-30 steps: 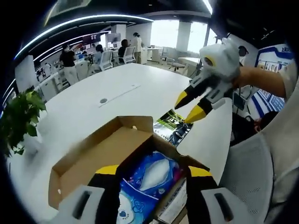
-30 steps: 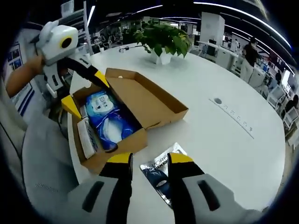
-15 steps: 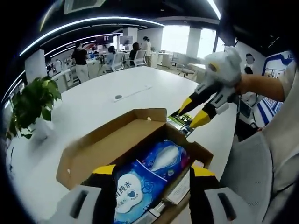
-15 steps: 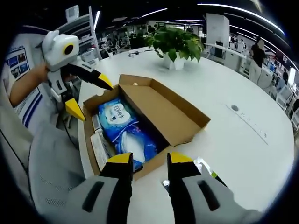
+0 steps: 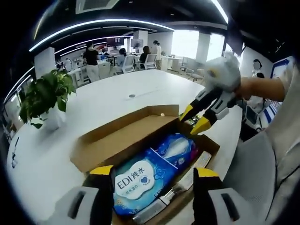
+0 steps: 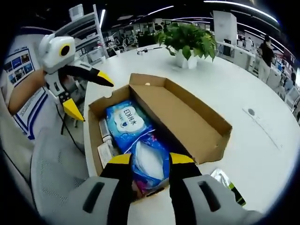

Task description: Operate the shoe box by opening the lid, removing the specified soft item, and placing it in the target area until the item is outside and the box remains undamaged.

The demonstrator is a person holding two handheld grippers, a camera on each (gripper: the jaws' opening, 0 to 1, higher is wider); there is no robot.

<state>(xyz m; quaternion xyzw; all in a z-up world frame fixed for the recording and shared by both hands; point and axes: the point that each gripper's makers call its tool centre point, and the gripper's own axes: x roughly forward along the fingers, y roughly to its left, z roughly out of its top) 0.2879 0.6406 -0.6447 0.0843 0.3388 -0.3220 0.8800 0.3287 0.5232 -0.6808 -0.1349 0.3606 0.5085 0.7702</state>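
Note:
An open cardboard shoe box lies on a white table, its lid folded back flat. Inside lies a soft blue wipes pack with white papers beside it. My left gripper is open, jaws straddling the pack's near end; in the right gripper view the left gripper hangs at the box's far end. My right gripper is open over the pack's other end, and the right gripper hovers just above the box's far corner, holding nothing.
A green potted plant stands on the white table. A foil packet lies beside the box. A grey chair sits at the table edge. People and desks fill the office behind.
Both grippers have come in over the box. The right gripper left the foil packet and now hangs over the pack's end. The left has drawn back along the pack.

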